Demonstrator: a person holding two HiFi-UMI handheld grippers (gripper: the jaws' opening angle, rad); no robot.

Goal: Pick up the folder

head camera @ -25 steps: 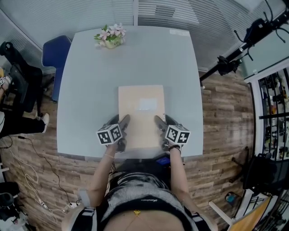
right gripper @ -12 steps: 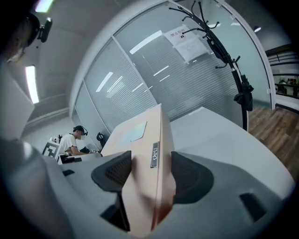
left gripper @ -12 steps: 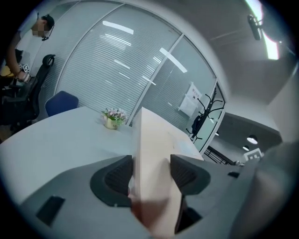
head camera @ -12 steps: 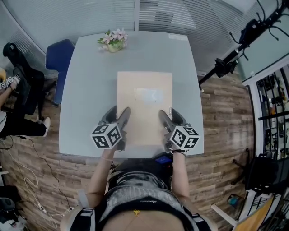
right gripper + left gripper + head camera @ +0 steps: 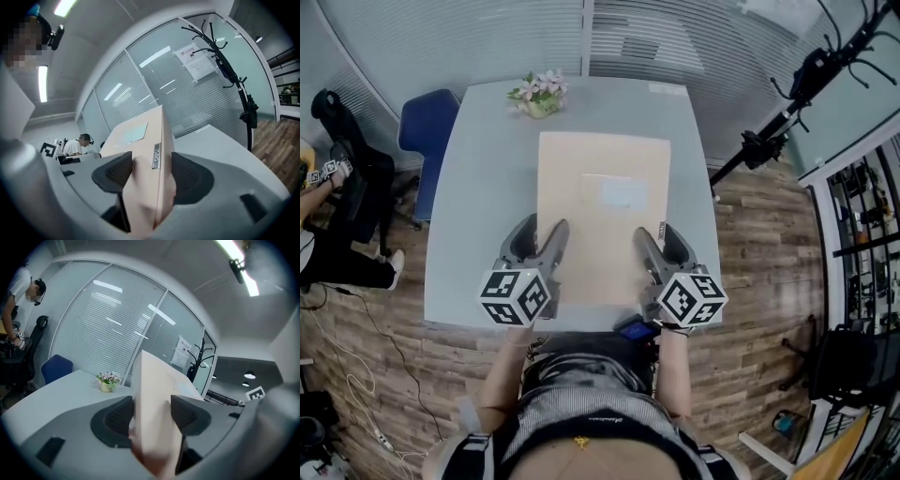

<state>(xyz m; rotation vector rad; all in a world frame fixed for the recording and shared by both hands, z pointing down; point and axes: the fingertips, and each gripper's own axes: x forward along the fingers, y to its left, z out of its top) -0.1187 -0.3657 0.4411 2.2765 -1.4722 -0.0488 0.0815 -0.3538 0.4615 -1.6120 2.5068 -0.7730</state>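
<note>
Both hands are on it. The left gripper (image 5: 541, 240) and the right gripper (image 5: 660, 242) each have the tan folder (image 5: 605, 202) by its near end, one at each near corner. In the left gripper view the folder (image 5: 153, 404) stands edge-on between the jaws, with both dark pads pressed against its faces. It's the same in the right gripper view, where the jaws stand wide but clamped on the thick edge (image 5: 149, 180), just behind the small metal label (image 5: 156, 156).

The folder's long axis runs straight away from the person, from the near edge of the tabletop (image 5: 483, 197) toward the far edge. Its far end points at the flower pot (image 5: 540, 94) by the far left corner. All the grip is at the near end, so most of the folder reaches out ahead of the jaws with nothing under it.

From the gripper views it looks to be hanging clear above the tabletop and roughly level, though I can't tell how far clear the far end is.

Neither hand is nearer, because the hold is even on both sides. The next move depends on the two hands moving together so the long far end doesn't droop or twist.
</note>
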